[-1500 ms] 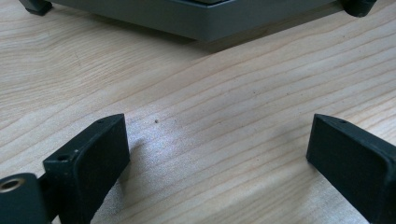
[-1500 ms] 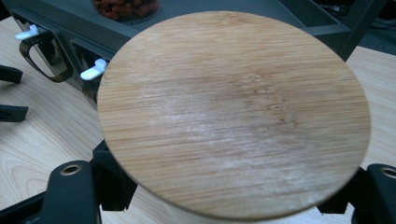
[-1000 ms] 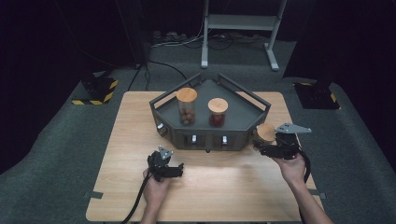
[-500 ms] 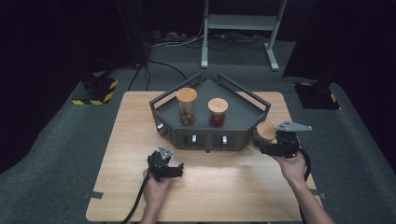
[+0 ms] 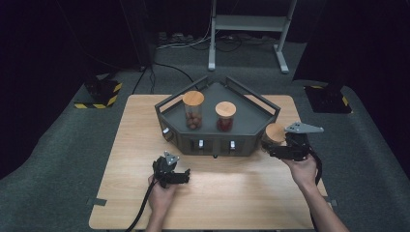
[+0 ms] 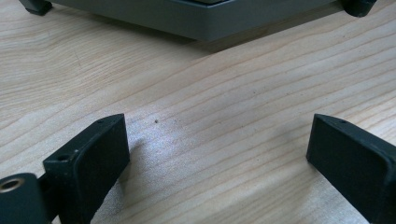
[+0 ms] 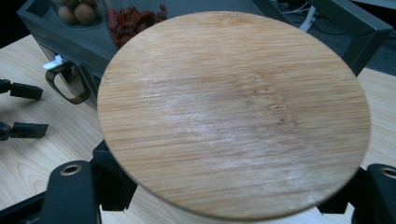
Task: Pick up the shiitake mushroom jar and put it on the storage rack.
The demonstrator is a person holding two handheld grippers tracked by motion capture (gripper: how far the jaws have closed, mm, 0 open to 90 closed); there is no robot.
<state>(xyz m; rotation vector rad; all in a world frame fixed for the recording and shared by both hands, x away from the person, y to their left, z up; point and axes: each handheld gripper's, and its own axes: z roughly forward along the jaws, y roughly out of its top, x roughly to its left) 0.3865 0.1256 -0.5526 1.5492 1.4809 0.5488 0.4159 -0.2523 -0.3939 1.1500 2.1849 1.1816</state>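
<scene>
Pale wooden tabletop (image 5: 241, 193): the right gripper (image 5: 274, 149) (right of centre) grips a round-lidded wooden-topped jar (image 5: 274, 134); the left gripper (image 5: 181, 176), lower centre, gapes empty.

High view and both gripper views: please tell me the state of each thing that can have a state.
Left gripper: open, holding nothing, low over the table.
Right gripper: shut on the third jar, lid on.
Jar of brown balls: upright in the tray, lid on.
Jar of red pieces: upright in the tray, lid on.
</scene>
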